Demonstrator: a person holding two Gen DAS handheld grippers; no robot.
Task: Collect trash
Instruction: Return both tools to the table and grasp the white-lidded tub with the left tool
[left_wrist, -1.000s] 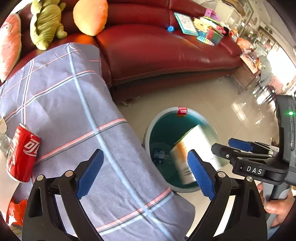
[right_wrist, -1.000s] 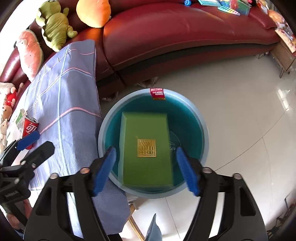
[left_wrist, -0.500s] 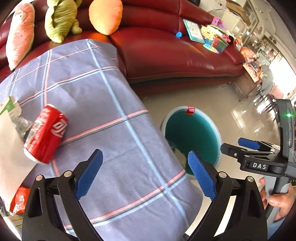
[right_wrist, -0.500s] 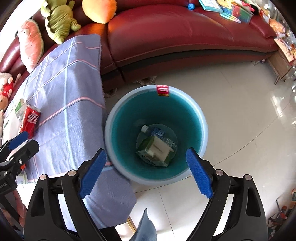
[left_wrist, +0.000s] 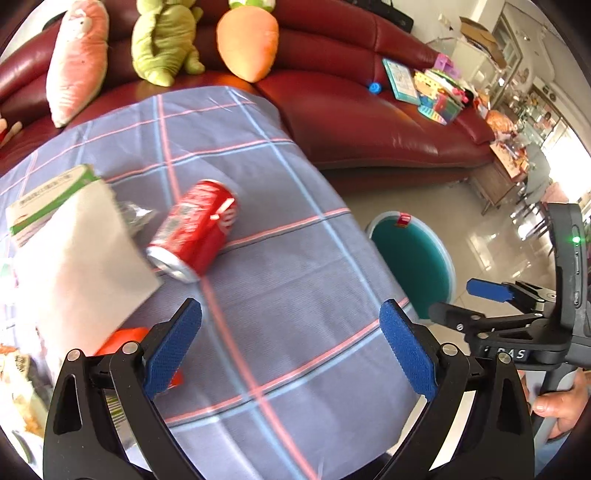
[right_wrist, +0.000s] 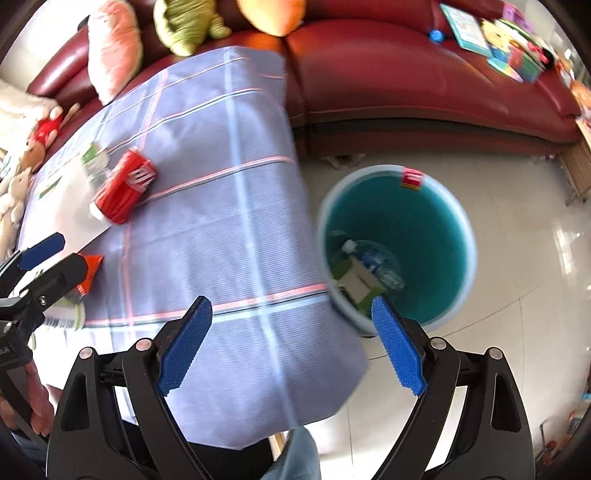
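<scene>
My left hand-held gripper (left_wrist: 290, 350) is opening wide over the checked table (left_wrist: 295, 295), nothing between its pads. My right hand-held gripper (right_wrist: 291, 345) gapes empty at the table edge. A red can (left_wrist: 194, 230) lies on its side on the table; the teal bin (right_wrist: 397, 243) holds a bottle (right_wrist: 373, 262) and a carton (right_wrist: 356, 282).

A dark red leather sofa (left_wrist: 369, 122) curved along the back, with plush toys (left_wrist: 162, 37) propped on its seat. Glossy pale floor tiles (right_wrist: 517, 258) reflected bright daylight. A blue checked cloth (left_wrist: 277, 295) covered the table in front
</scene>
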